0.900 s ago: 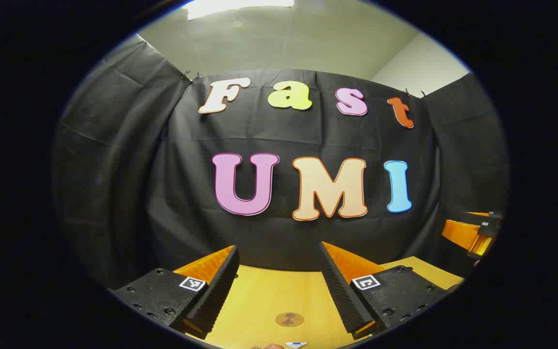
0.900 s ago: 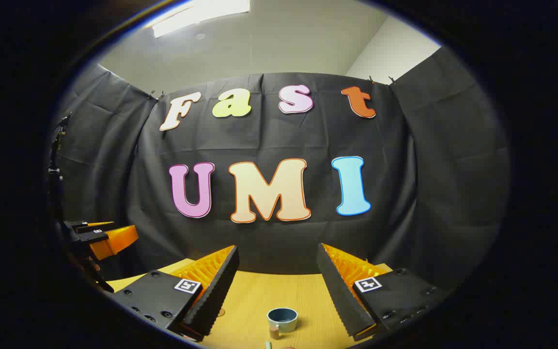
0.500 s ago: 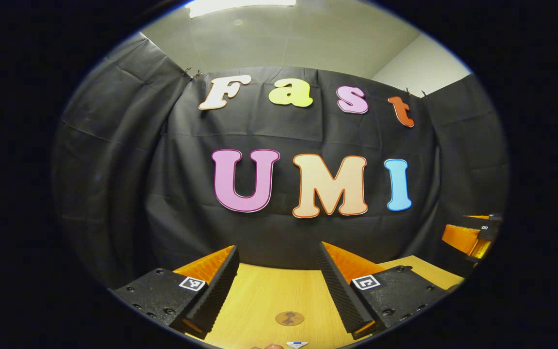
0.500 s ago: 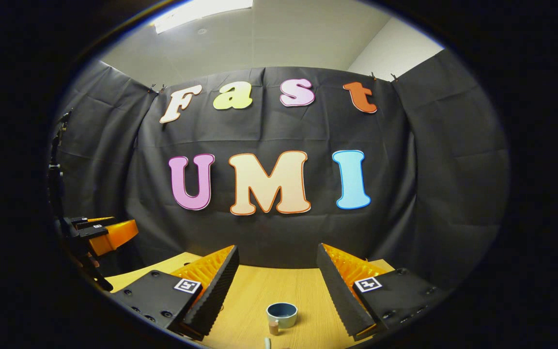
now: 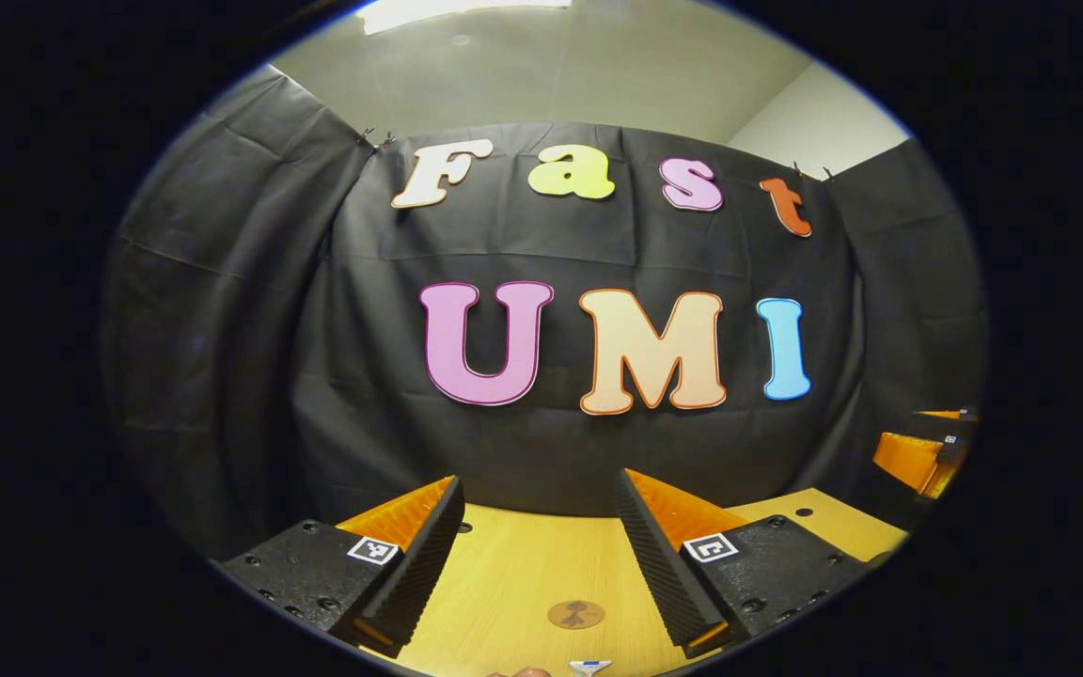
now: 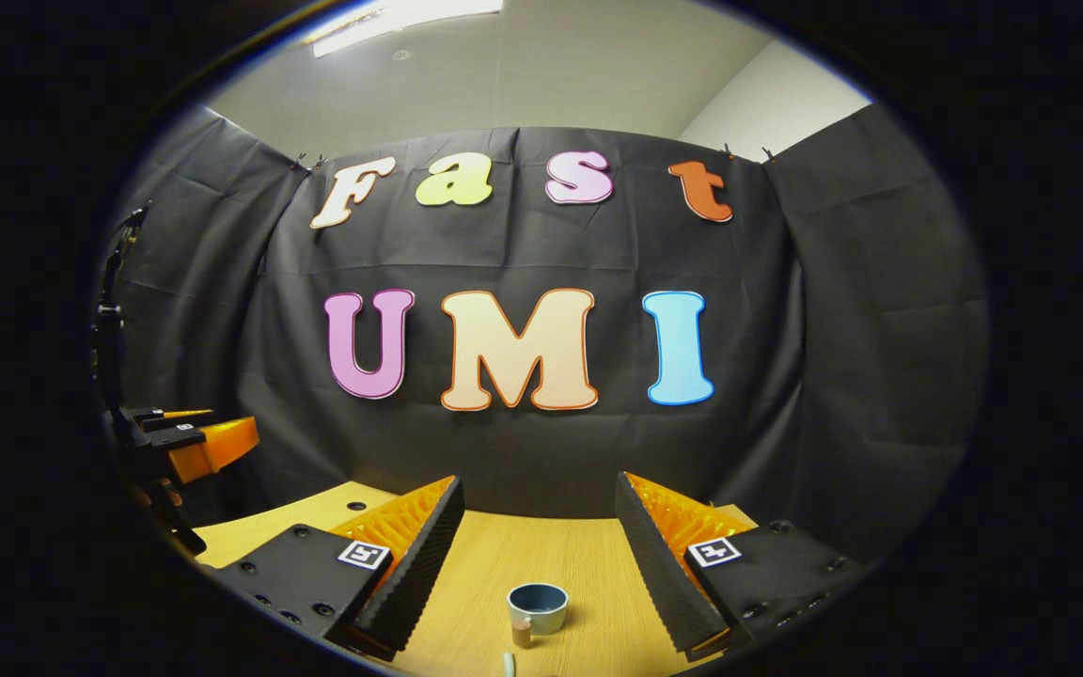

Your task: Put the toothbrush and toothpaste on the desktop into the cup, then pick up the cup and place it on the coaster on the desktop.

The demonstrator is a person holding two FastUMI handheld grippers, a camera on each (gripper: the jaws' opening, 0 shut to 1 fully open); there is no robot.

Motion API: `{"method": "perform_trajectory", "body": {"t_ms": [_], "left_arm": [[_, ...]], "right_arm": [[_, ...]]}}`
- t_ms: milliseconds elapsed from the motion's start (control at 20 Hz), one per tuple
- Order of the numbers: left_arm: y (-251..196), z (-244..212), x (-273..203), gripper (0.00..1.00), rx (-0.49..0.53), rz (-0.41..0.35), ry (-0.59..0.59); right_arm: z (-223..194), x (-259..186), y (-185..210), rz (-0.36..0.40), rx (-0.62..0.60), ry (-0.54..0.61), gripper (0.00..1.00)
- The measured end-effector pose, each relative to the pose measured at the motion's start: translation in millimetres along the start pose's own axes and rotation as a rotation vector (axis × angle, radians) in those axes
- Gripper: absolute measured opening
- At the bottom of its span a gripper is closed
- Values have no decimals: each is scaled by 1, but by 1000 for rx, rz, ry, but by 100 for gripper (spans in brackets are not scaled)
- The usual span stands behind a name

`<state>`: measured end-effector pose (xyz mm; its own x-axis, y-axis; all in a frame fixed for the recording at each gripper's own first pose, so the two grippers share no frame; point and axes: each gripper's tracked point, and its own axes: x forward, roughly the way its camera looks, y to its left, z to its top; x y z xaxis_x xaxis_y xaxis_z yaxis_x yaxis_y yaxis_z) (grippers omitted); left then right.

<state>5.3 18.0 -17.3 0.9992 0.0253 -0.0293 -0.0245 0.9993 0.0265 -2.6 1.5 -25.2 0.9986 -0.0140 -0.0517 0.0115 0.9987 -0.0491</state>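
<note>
In the left gripper view my left gripper (image 5: 539, 489) is open above the wooden desktop (image 5: 513, 583), and a small round brown coaster (image 5: 576, 615) lies on the wood between its fingers. A white-and-blue tip of an object (image 5: 589, 666) peeks in at the bottom edge. In the right gripper view my right gripper (image 6: 539, 489) is open too, with a pale blue cup (image 6: 538, 606) with a brown handle standing upright on the desktop (image 6: 588, 574) between the fingers. A thin white tip (image 6: 508, 664) shows just below the cup. Nothing is held.
The black cloth wall (image 5: 363, 376) closes the desk's far side. The other gripper (image 5: 922, 456) hovers at the right edge of the left gripper view; in the right gripper view the other gripper (image 6: 189, 442) hovers at the left edge, beside a dark stand (image 6: 109, 320).
Both views have tilted slightly down and shifted: the cup and coaster sit a little higher in their views, and more desktop shows. Both grippers stay open and empty.
</note>
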Motion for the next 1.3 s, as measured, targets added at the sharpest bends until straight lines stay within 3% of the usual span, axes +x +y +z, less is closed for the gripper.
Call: {"method": "perform_trajectory", "body": {"t_ms": [350, 800, 1000, 1300], "left_arm": [[8, -6, -2, 94, 16, 20, 25], [7, 2, -6, 93, 32, 51, 15], [12, -6, -12, 94, 38, 60, 28], [35, -17, -21, 94, 41, 105, 51]], "right_arm": [[-67, 9, 6, 61, -41, 193, 99], [-199, 3, 1, 90, -99, 555, 99], [-264, -17, 8, 122, -91, 790, 99], [-312, -30, 19, 134, -87, 982, 100]]}}
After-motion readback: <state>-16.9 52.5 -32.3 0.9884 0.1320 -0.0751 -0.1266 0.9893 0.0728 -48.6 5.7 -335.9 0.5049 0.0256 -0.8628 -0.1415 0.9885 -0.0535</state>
